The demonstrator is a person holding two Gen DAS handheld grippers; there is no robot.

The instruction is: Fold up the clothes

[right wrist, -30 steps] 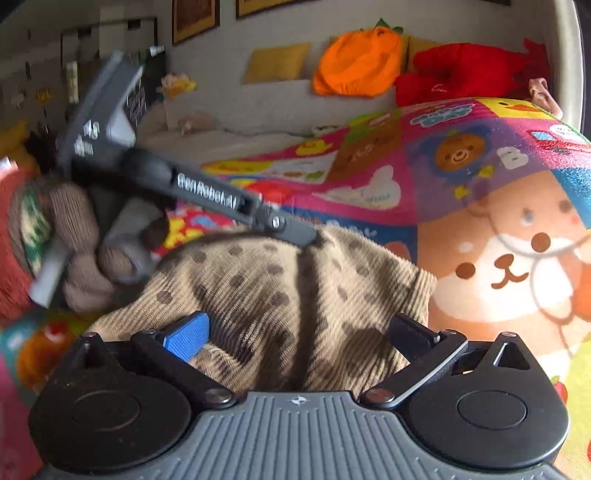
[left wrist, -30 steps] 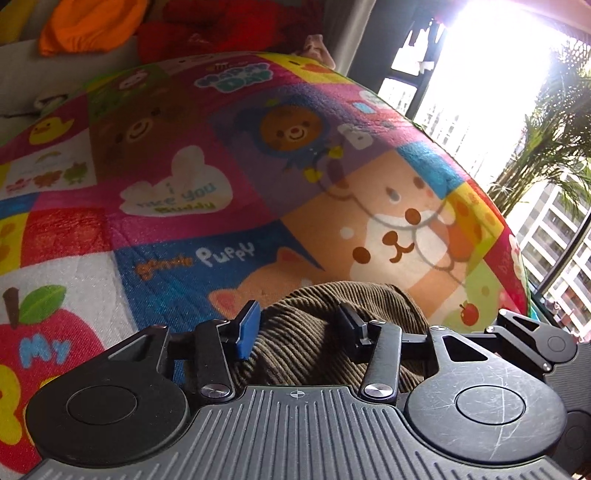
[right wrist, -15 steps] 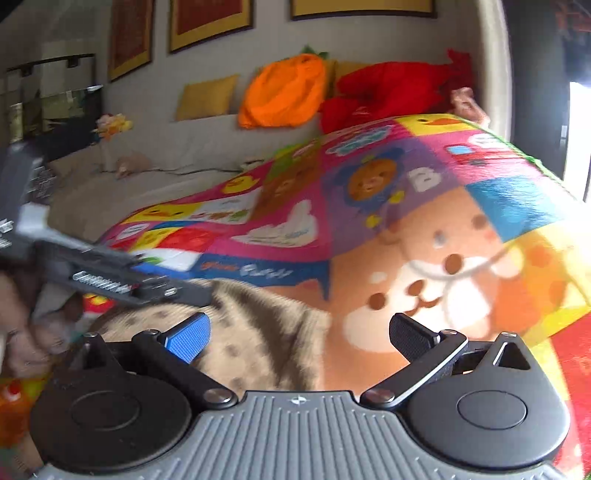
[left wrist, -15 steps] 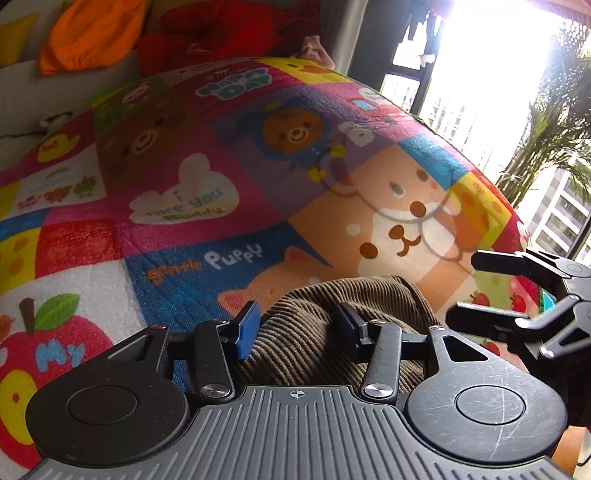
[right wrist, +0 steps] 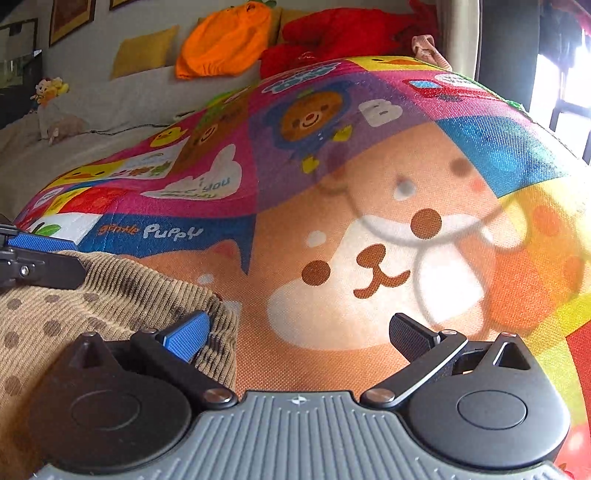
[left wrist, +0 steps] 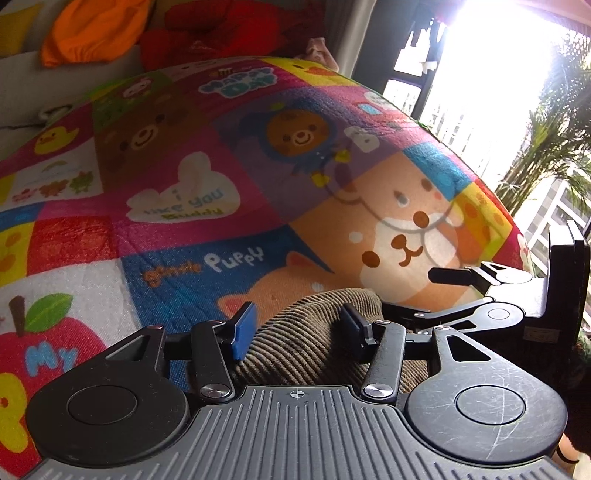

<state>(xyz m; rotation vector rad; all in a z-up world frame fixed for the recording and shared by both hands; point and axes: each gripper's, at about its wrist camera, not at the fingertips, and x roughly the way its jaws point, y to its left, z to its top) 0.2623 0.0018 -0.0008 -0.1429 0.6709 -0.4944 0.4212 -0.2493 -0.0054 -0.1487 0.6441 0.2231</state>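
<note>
Garment: brown corduroy garment [left wrist: 310, 332] with darker dots lies bunched on the play mat [left wrist: 207, 177], over the blue "Puppy" square and the orange dog print. I see it at lower left in the right wrist view [right wrist: 110, 306].
Left gripper [left wrist: 297, 328]: I have it low over the cloth; a ridge of corduroy rises between the blue pad and the black pad. Jaws stand partly apart; I cannot tell if the pads bite the fabric or just flank it.
Right gripper [right wrist: 299, 332]: spread wide, nothing between the fingers. Blue fingertip [right wrist: 186, 336] sits at the hem of the garment; black finger is over bare mat on the dog face.
Cross view: right gripper shows at the right edge of the left wrist view [left wrist: 498, 295], just beside the cloth. Left gripper's tip shows at the left edge of the right view [right wrist: 37, 258], on the cloth.
Background: orange cushion [right wrist: 225, 40], red plush [right wrist: 340, 33], yellow pillow [right wrist: 144, 51] against a grey sofa back [right wrist: 129, 92]. Bright window [left wrist: 480, 74] and palm leaves [left wrist: 554, 140].
</note>
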